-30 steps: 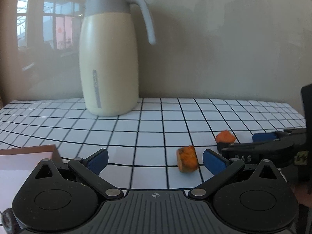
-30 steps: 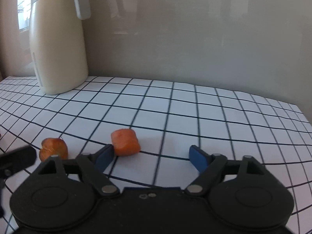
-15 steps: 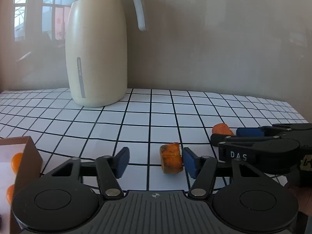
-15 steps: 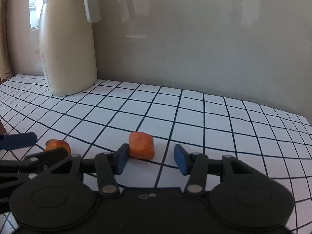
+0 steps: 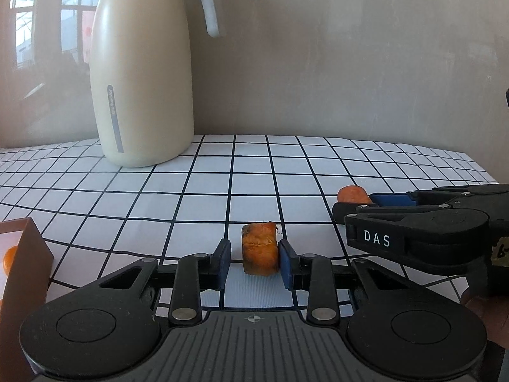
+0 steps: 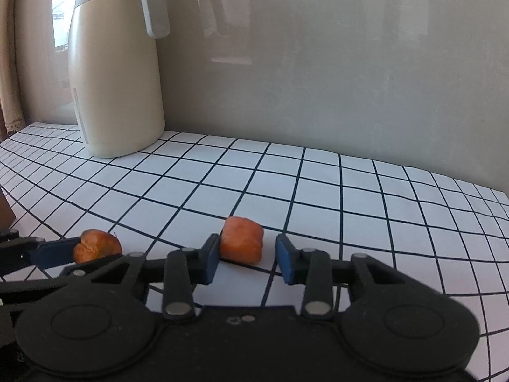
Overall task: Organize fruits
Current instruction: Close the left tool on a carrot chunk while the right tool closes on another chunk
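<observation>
Between each gripper's closing blue fingers point(image 5: 285, 262) sits an orange fruit chunk: the left gripper point(image 5: 253, 262) touches its chunk point(image 5: 259, 253) at three o'clock only, the right gripper point(image 6: 248, 259) touches its chunk point(image 6: 242, 243) at nine o'clock only, both on the tabletop point(image 5: 286, 172).

Both cameras sit low behind their own tongs, tilted down across the gridded table point(image 5: 286, 165) toward the wall. The left view looks close over the left tongs point(image 5: 253, 259), the right tongs point(image 5: 350, 205) entering from its right edge. Both share the jug point(image 5: 143, 79) point(image 6: 117, 73) and two orange pieces.
</observation>
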